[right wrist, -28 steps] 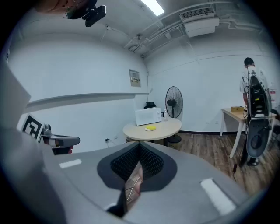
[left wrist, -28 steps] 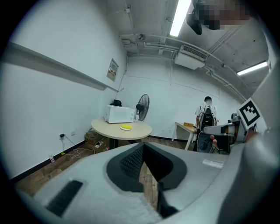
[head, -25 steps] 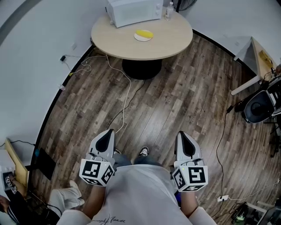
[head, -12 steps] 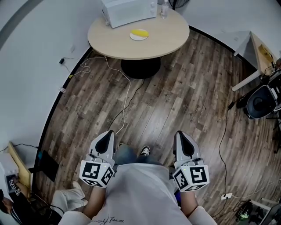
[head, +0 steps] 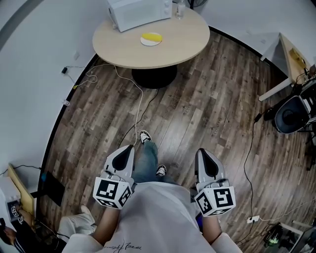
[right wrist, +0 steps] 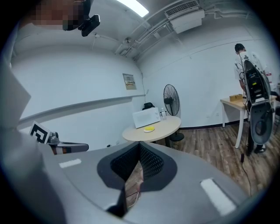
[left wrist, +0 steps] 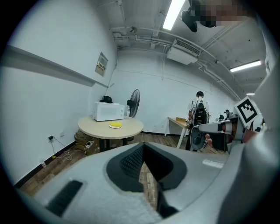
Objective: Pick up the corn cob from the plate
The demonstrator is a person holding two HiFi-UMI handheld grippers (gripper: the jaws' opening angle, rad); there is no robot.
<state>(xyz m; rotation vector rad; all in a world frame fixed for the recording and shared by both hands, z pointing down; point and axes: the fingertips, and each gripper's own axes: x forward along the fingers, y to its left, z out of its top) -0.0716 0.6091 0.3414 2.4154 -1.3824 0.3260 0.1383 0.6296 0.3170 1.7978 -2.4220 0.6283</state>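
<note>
Standing on the wooden floor well short of the round table, a person faces that table with a gripper in each hand. A white microwave sits at the table's far edge. The left gripper and right gripper point toward the table, each with its jaws closed together on nothing. The white plate lies near the table's middle, just before the microwave, with the yellow corn cob resting on it
</note>
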